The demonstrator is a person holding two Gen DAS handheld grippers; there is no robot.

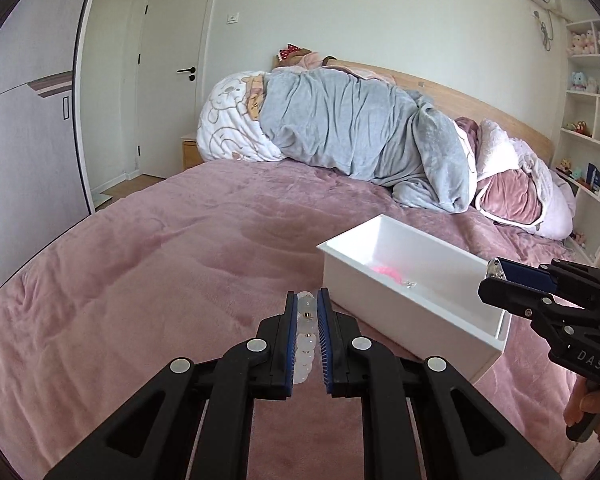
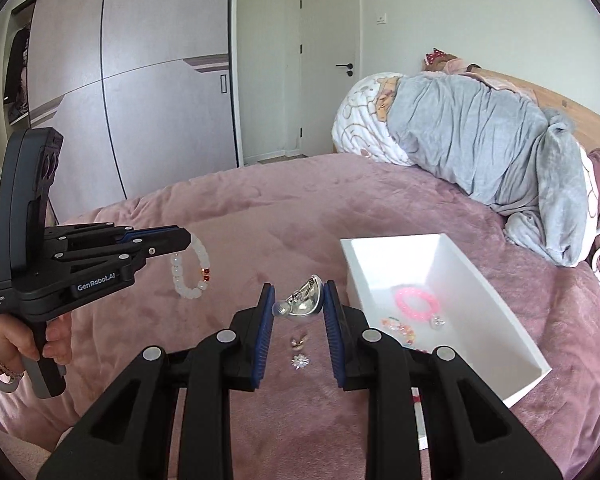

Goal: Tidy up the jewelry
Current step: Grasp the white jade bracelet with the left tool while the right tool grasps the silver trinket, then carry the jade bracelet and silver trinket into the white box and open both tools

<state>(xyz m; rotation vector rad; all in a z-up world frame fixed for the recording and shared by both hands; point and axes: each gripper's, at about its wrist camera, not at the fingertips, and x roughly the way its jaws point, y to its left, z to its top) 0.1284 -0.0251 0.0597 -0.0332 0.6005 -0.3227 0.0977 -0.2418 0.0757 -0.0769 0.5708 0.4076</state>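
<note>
My left gripper [image 1: 306, 300] is shut on a white beaded bracelet [image 1: 305, 336], held above the pink bedspread just left of the white box [image 1: 384, 300]. In the right wrist view the left gripper [image 2: 186, 240] dangles the bracelet [image 2: 190, 272]. My right gripper [image 2: 299, 298] is shut on a silver hair clip [image 2: 302, 306], held left of the white box [image 2: 512, 300]. It also shows in the left wrist view [image 1: 496, 272] over the box's right end. In the box lie a pink bracelet [image 2: 416, 304], a clear charm [image 2: 437, 322] and a colourful beaded piece [image 2: 400, 328].
Two small pieces, a gold one [image 2: 299, 342] and a sparkly one [image 2: 299, 361], lie on the bedspread [image 2: 240, 216] under the right gripper. Piled grey and white bedding [image 1: 340, 136] sits at the headboard. A wardrobe [image 2: 140, 80] stands left, shelves [image 1: 588, 120] right.
</note>
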